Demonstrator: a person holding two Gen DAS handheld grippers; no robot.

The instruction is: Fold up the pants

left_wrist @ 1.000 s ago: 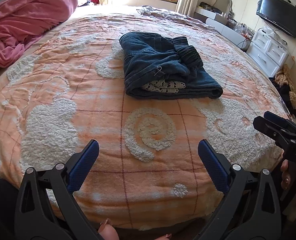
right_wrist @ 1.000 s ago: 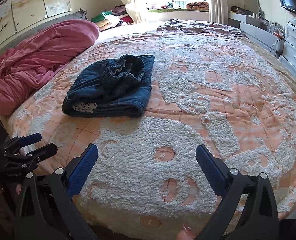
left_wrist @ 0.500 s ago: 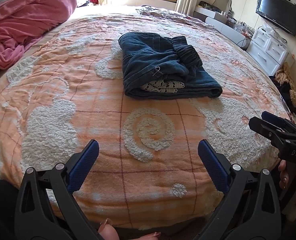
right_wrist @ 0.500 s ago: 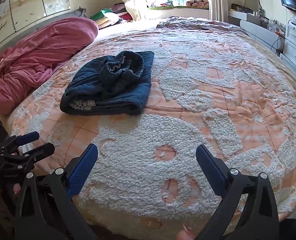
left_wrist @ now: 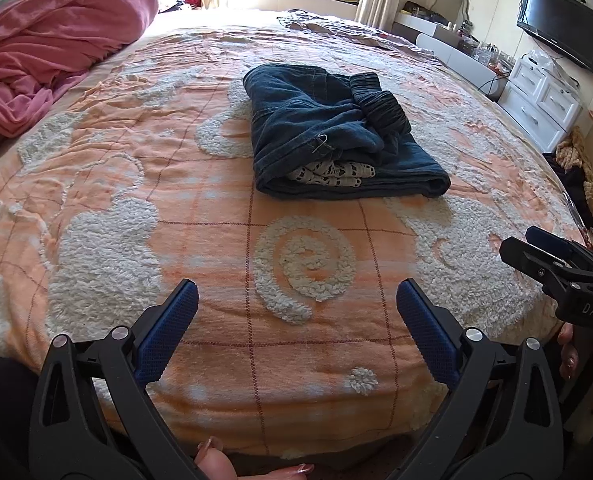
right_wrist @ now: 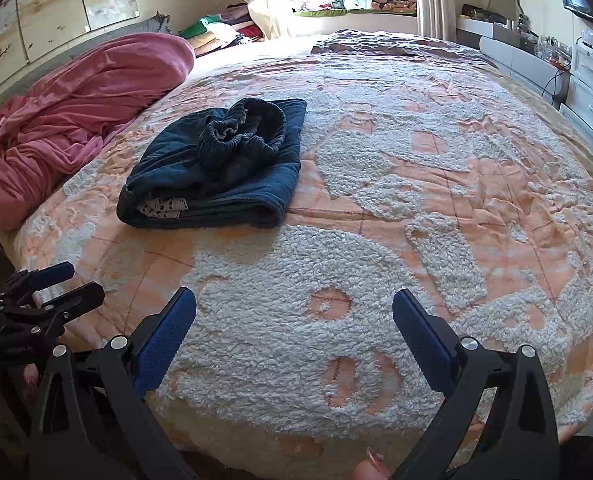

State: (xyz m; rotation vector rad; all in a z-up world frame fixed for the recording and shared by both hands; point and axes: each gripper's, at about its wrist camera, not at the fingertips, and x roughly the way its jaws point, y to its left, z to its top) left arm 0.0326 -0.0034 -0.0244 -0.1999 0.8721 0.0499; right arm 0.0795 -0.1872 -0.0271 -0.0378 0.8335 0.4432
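Dark blue denim pants [left_wrist: 336,136] lie folded into a thick bundle in the middle of the bed, a ribbed cuff bunched on top and white patterned lining showing at the near edge. They also show in the right wrist view, pants [right_wrist: 216,168], at left of centre. My left gripper [left_wrist: 296,304] is open and empty, hovering over the near edge of the bed, well short of the pants. My right gripper [right_wrist: 294,312] is open and empty too, over the bed's near edge to the right of the pants.
An orange and white fleece blanket [left_wrist: 96,184] covers the bed. A pink duvet [left_wrist: 48,48] is heaped at the far left. White drawers [left_wrist: 544,100] and a wall television [left_wrist: 560,24] stand to the right. The other gripper [left_wrist: 556,264] shows at the right edge.
Both grippers have drawn back slightly and stay open. The pants have not moved.
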